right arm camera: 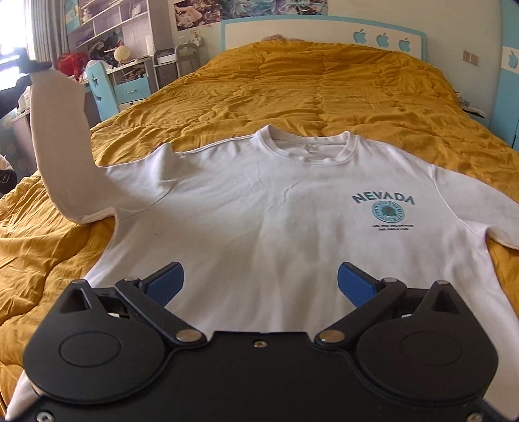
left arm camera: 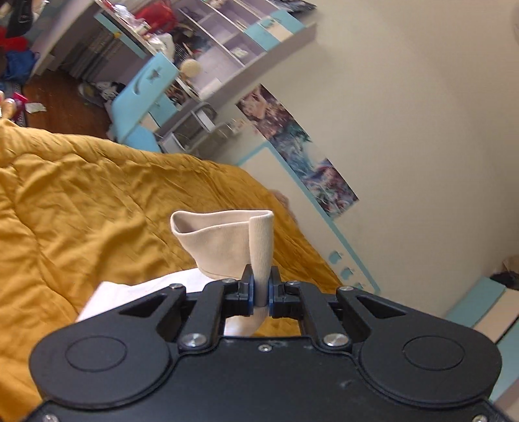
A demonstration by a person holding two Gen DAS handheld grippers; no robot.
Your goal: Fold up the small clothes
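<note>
A white "NEVADA" T-shirt [right arm camera: 259, 207] lies face up on the mustard quilt [right arm camera: 324, 84], collar toward the headboard. My left gripper [left arm camera: 261, 289] is shut on the shirt's left sleeve cuff [left arm camera: 223, 240] and holds it up off the bed; in the right wrist view that raised sleeve [right arm camera: 58, 130] stands up at the far left, with the left gripper [right arm camera: 32, 66] at its top. My right gripper [right arm camera: 261, 282] is open and empty, hovering over the shirt's lower middle near the hem.
The bed's white and blue headboard [right arm camera: 324, 29] is at the far end. A desk with shelves [right arm camera: 123, 42], a blue chair [right arm camera: 100, 87] and clutter stand left of the bed. A wall [left arm camera: 405, 113] with posters runs alongside.
</note>
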